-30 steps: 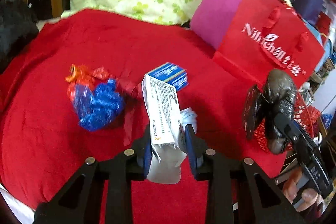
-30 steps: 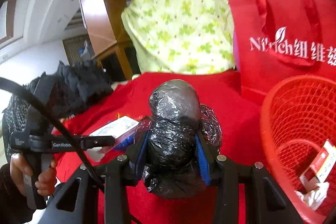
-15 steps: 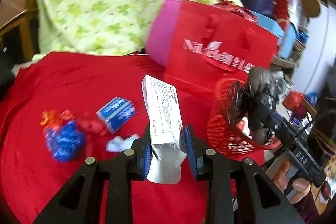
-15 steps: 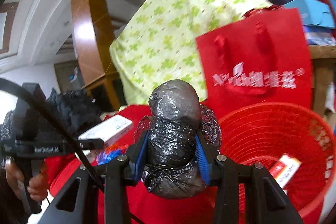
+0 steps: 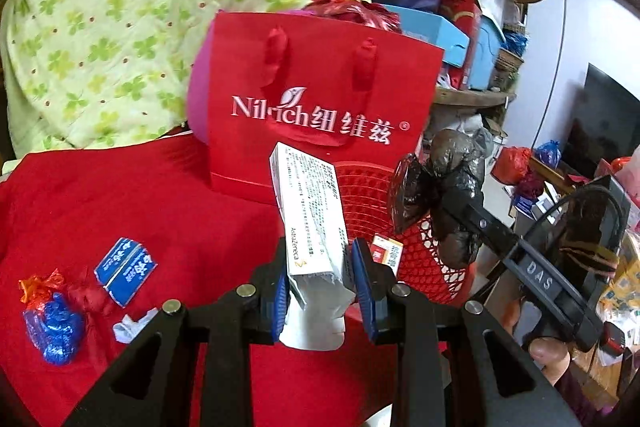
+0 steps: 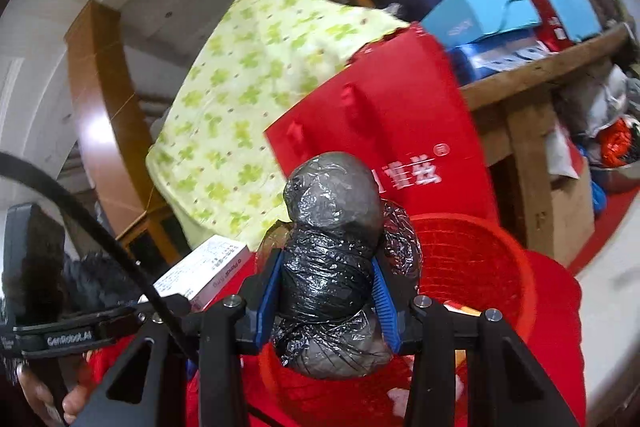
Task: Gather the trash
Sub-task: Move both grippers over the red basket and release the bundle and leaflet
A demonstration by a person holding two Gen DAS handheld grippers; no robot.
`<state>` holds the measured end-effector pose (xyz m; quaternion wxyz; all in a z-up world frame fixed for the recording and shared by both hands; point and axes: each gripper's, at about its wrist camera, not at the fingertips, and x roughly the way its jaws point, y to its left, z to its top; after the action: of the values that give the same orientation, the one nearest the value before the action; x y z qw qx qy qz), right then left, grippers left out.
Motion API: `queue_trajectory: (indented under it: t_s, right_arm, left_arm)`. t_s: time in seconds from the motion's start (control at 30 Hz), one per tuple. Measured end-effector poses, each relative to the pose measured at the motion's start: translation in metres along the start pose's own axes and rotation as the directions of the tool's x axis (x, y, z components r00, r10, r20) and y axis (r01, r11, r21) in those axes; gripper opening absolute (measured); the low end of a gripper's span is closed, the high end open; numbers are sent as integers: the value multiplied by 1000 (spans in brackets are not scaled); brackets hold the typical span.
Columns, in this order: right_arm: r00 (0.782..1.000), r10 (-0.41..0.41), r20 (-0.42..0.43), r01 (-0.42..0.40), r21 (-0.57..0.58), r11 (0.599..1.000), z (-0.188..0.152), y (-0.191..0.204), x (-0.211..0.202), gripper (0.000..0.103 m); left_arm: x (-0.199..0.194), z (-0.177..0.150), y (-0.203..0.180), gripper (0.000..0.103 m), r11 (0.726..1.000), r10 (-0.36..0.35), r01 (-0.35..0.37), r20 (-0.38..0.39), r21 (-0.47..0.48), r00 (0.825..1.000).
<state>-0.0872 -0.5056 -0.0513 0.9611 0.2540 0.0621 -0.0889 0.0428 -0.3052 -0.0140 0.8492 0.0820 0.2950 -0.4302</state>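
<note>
on the left of the left wrist view, a crumpled blue and red foil wrapper (image 5: 50, 319) is seen lying on the red cloth (image 5: 132, 187), with a small blue box (image 5: 126, 271) just beside it and a scrap of white paper (image 5: 132, 325) near the gripper's frame. behind these, a green clover-print fabric (image 5: 120, 19) is draped. at the centre, a white medicine carton (image 5: 310, 223) is clamped between the blue pads of the left gripper (image 5: 322, 291), its torn lower end hanging below the jaws and its upper end tilted up to the left. a red paper bag (image 5: 320, 99) with white lettering is stood behind it, and a red mesh basket (image 5: 424, 259) is placed just right of the carton, with a red and white packet (image 5: 386, 251) inside. further right, the right gripper (image 5: 444, 203) is seen over the basket's rim, held by a hand (image 5: 548, 355).

in the right wrist view, the left gripper's body is visible at the left edge with the carton (image 6: 200, 273). at the centre, a knotted black plastic bag bundle (image 6: 332, 267) is squeezed between the right gripper's (image 6: 328, 291) partly closed blue pads, above the near rim of the basket (image 6: 480, 259).
</note>
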Motion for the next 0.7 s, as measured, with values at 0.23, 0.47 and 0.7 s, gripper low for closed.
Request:
queue_trajectory:
  t_s: [0.23, 0.47, 0.7]
  right_arm:
    - [998, -52, 31, 50, 52, 997, 8, -16, -6, 45]
    - [996, -78, 40, 75, 85, 994, 7, -23, -10, 46]
    - [994, -97, 44, 92, 117, 989, 7, -28, -11, 47]
  left_arm:
    - [8, 1, -4, 31, 1000, 8, -8, -21, 5, 1000]
    - [9, 0, -6, 31, 1000, -1, 1, -24, 7, 1000]
    - [20, 1, -15, 31, 999, -26, 27, -43, 30, 999]
